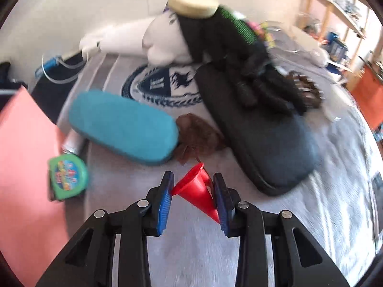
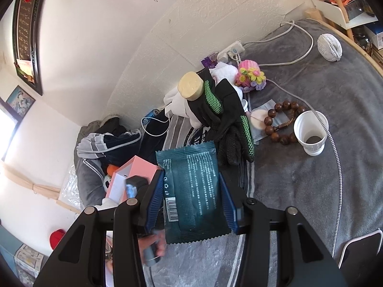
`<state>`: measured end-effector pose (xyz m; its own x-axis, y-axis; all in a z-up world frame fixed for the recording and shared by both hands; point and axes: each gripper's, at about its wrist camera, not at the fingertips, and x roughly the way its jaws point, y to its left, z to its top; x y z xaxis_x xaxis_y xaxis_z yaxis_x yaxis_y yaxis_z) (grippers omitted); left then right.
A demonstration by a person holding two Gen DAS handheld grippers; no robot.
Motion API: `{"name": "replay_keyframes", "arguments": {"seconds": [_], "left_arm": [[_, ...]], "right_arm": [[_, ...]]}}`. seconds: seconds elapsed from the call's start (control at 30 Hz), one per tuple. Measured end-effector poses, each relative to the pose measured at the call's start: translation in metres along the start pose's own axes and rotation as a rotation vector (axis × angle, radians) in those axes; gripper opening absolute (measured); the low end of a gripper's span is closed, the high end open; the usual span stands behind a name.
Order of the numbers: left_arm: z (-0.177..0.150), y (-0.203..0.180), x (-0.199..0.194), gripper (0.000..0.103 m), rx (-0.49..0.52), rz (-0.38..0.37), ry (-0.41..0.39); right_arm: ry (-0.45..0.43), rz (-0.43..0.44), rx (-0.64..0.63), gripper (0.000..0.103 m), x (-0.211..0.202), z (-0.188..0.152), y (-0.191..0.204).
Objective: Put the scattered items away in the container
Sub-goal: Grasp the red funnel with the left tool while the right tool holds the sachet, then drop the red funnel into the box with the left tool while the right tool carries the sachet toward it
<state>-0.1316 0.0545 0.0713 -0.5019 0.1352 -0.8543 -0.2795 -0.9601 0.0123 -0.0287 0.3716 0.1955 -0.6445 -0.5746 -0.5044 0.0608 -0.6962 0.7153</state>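
Clutter surrounds one red funnel [image 1: 195,186] clamped in the left hand-held gripper [image 1: 194,199]: one teal case [image 1: 124,126], one black case [image 1: 258,129]; right hand-held gripper [image 2: 191,199] grips one dark sachet [image 2: 194,191].

The small funnel [image 1: 199,187] is bright red, and the pads [image 1: 165,205] beside it are blue with fine ribs. The long case [image 1: 124,128] is teal, the other case [image 1: 258,134] is black, and the tape measure [image 1: 68,177] is green with a many-coloured label. The box [image 1: 26,167] is pink. The blanket [image 1: 335,167] is grey and carries a dark blue round emblem [image 1: 165,87]. The packet [image 2: 192,195] is dark teal with pale small print and a white barcode. The gloves [image 2: 227,124] are black with green honeycomb strips. The beads [image 2: 280,122] are brown, the cup [image 2: 311,131] is white, the flower toy [image 2: 250,75] is pink and yellow.
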Motion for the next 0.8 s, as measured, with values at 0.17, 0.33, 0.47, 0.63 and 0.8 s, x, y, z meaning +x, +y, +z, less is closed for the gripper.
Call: {"name": "replay_keyframes", "arguments": {"seconds": [0.17, 0.33, 0.47, 0.63, 0.8], "left_arm": [[0.007, 0.009, -0.073, 0.03, -0.058, -0.052, -0.087], [0.012, 0.031, -0.159, 0.03, -0.12, -0.068, -0.248], [0.011, 0.068, -0.222, 0.03, -0.215, -0.056, -0.4], [0.004, 0.132, -0.271, 0.03, -0.354, 0.008, -0.558], [-0.02, 0.215, -0.274, 0.032, -0.588, 0.132, -0.592]], "right_arm": [[0.005, -0.006, -0.011, 0.044, 0.003, -0.002, 0.003], [0.017, -0.026, -0.023, 0.044, 0.007, -0.006, 0.004], [0.03, -0.04, -0.046, 0.044, 0.01, -0.011, 0.008], [0.049, -0.065, -0.063, 0.044, 0.017, -0.017, 0.011], [0.075, -0.08, -0.088, 0.044, 0.027, -0.025, 0.016]]}}
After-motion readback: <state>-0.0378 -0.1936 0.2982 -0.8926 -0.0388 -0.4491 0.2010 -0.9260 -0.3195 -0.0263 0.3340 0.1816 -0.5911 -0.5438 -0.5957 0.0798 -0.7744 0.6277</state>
